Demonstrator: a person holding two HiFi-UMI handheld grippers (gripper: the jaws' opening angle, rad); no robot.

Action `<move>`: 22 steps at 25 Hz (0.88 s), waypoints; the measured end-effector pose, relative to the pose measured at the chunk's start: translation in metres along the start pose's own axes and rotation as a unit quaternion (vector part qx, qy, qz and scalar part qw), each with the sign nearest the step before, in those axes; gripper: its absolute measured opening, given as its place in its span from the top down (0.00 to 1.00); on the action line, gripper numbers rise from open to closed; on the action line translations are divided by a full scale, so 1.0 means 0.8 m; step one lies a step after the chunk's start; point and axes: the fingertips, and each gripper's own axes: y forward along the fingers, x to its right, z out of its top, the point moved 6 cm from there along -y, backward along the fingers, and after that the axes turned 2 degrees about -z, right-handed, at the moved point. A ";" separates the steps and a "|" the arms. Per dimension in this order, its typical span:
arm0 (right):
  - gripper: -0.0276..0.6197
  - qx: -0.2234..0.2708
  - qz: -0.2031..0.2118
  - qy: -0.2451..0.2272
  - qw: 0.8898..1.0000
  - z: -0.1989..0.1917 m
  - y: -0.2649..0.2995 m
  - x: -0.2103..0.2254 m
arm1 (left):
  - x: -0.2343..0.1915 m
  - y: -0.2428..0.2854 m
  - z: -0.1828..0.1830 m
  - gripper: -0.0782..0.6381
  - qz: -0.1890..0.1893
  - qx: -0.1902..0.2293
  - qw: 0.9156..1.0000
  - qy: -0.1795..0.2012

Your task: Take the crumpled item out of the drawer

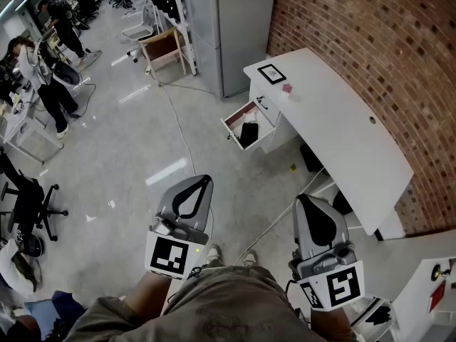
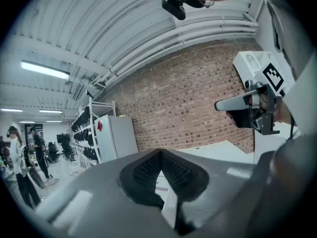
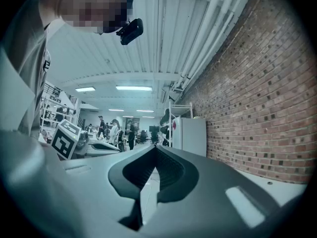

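A white desk stands along the brick wall. Its top drawer is pulled open toward the floor. Inside lies a black crumpled item. My left gripper and right gripper are held close to my body, well short of the drawer. Both point toward the desk. In the left gripper view the left gripper's tips meet with nothing between them. The right gripper's tips meet the same way in its own view, and it is also empty.
A tall grey cabinet and a wooden chair stand beyond the desk. A cable runs across the floor. People and an office chair are at the left. A small frame and a pink thing lie on the desk.
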 end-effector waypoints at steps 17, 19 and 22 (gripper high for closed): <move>0.91 -0.004 0.025 0.022 0.999 -0.017 -0.048 0.063 | 0.075 0.020 0.015 0.89 0.023 -0.016 1.000 -0.005; 0.91 -0.002 0.024 0.026 0.999 -0.020 -0.056 0.072 | 0.088 0.022 0.017 0.89 0.024 -0.016 1.000 0.000; 0.70 0.000 0.021 0.029 0.999 -0.022 -0.066 0.081 | 0.104 0.020 0.019 0.89 0.024 -0.017 1.000 0.002</move>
